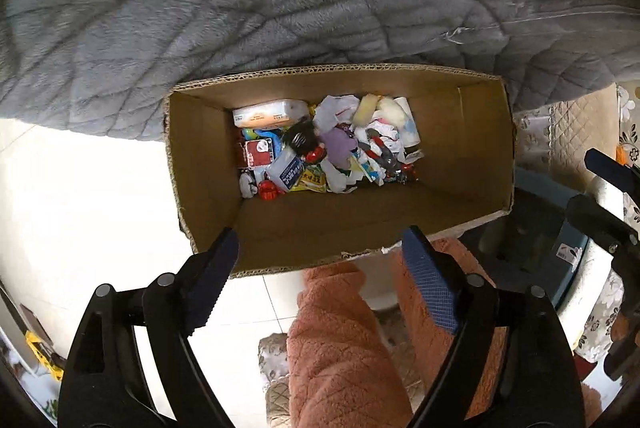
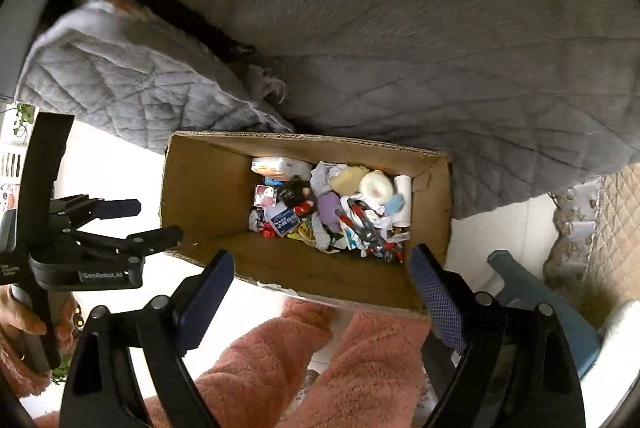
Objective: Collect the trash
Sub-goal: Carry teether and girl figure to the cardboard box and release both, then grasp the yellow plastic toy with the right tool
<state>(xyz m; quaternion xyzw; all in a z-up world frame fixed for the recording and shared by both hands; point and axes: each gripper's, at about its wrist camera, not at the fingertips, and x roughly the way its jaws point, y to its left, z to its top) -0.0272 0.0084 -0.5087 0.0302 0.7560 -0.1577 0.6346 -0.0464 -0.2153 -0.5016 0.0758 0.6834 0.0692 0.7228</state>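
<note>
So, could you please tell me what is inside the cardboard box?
The cardboard box holds mixed trash: crumpled paper, wrappers, a small carton, a purple scrap. Whatever lies beneath that pile is covered.

- black plastic left gripper (image 1: 320,248), blue textured pads (image 1: 430,276), grey rivets
- black right gripper (image 2: 322,268)
- fuzzy salmon-pink quilted trouser legs (image 1: 340,348)

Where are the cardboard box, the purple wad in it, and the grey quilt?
cardboard box (image 1: 460,131): left wrist view, bare inner right wall.
purple wad (image 1: 338,145): left wrist view, its middle.
grey quilt (image 2: 440,47): right wrist view, open quilted surface.
</note>
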